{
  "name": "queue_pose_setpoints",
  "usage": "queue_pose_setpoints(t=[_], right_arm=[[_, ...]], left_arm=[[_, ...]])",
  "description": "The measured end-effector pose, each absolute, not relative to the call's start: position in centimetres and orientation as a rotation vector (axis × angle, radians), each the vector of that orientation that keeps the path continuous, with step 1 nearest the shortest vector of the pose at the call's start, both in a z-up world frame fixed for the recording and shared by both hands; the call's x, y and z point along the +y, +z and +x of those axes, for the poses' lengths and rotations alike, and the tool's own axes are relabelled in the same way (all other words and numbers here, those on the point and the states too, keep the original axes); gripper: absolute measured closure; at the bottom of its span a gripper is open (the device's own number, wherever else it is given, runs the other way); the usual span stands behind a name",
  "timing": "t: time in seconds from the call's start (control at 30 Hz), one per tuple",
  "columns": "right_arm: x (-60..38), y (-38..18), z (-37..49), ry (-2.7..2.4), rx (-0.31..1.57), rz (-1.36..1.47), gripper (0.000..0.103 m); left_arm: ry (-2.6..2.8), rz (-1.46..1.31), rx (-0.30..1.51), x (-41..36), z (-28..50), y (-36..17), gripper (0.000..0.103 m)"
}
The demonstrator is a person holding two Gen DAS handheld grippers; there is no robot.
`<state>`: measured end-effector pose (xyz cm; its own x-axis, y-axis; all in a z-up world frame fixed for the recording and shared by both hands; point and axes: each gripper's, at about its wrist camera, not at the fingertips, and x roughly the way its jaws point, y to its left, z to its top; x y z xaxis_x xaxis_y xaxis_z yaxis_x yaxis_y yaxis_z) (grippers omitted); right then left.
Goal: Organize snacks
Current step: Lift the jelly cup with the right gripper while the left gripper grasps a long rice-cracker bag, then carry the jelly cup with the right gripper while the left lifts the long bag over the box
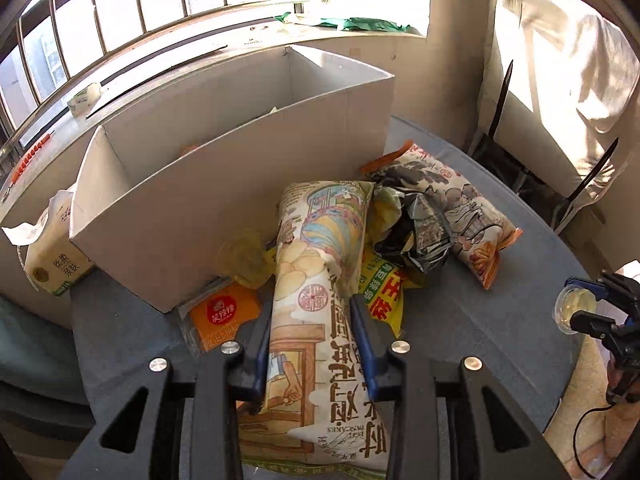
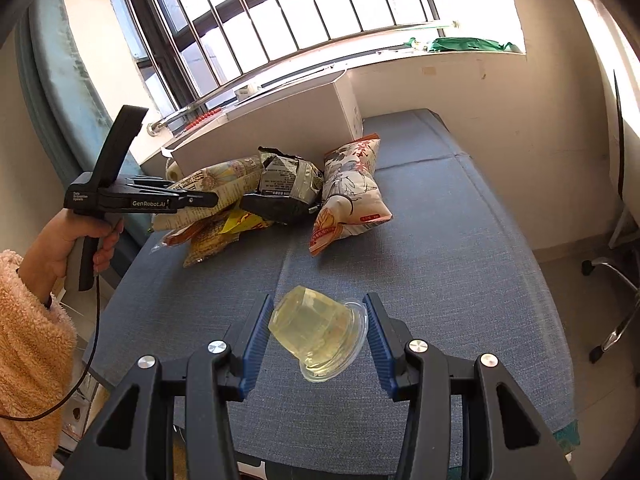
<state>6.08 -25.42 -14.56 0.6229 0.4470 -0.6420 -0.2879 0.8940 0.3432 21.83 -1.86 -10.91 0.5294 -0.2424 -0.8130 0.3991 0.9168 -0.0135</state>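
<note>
Left gripper point(image 1: 312, 344): blue-padded jaws narrowed onto the long cream egg-pancake snack bag with cartoon print point(image 1: 320, 280), pads pressing both of its sides. The bag lies lengthwise on top of the snack pile, far end toward the open grey cardboard box point(image 1: 240, 184).

Right gripper point(image 2: 318, 338): jaws part open, clamped on a clear plastic jelly cup with pale yellow filling point(image 2: 316, 332). The cup is tilted, rim toward the right pad, and held above the blue-grey fabric table top point(image 2: 460, 260).

Pile, left wrist view:
- crumpled black and silver foil bag point(image 1: 416, 232) just right of the held bag, touching it
- white bag with orange ends and ink-style print point(image 1: 460, 208) further right
- yellow packet with red characters point(image 1: 384, 296) under the held bag
- flat orange packet with a red round logo point(image 1: 224, 312) by the box's near corner
- second clear yellowish jelly cup point(image 1: 244, 260) against the box wall

Box sits at the table's far edge, by the windowsill under the barred window. White tissue pack point(image 1: 52, 256) stands left of the box.

Right wrist view: a hand point(image 2: 68, 240) in a fuzzy peach sleeve point(image 2: 32, 344) grips the left tool's handle; cable hangs from it.
</note>
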Motion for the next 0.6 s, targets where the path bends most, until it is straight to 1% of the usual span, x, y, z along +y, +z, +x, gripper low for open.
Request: queue_pose_setpoints(t=[0.1, 0.23, 0.3, 0.37, 0.43, 0.5, 0.57, 0.6], right_arm=[[-25.1, -14.1, 6.5, 0.441, 0.777, 0.244, 0.053], [-23.6, -12.4, 8.3, 0.494, 0.742, 0.262, 0.053], [-22.6, -10.9, 9.9, 0.516, 0.718, 0.257, 0.053], [-21.5, -9.1, 11.6, 0.526, 0.694, 0.241, 0.053], [-20.4, -7.6, 13.7, 0.530, 0.676, 0.214, 0.053], [-19.8, -6.6, 15.3, 0.517, 0.688, 0.212, 0.053], [-19.6, -5.7, 15.6, 0.537, 0.668, 0.209, 0.053], [-19.4, -5.5, 15.3, 0.538, 0.657, 0.196, 0.053]], left_arm=[[-0.360, 0.139, 0.832, -0.9, 19.3, -8.5, 0.065], [-0.360, -0.068, 0.688, 1.8, 16.6, -5.2, 0.068], [-0.342, -0.118, 0.624, 2.5, 15.7, -3.7, 0.074], [-0.338, -0.144, 0.582, 3.0, 15.4, -2.3, 0.085], [-0.341, -0.139, 0.605, 3.2, 15.9, -1.9, 0.092], [-0.345, -0.080, 0.680, 2.9, 16.8, -2.7, 0.092], [-0.309, 0.048, 0.704, 2.0, 16.3, -3.9, 0.090], [-0.329, 0.055, 0.745, 1.9, 16.1, -4.7, 0.084]])
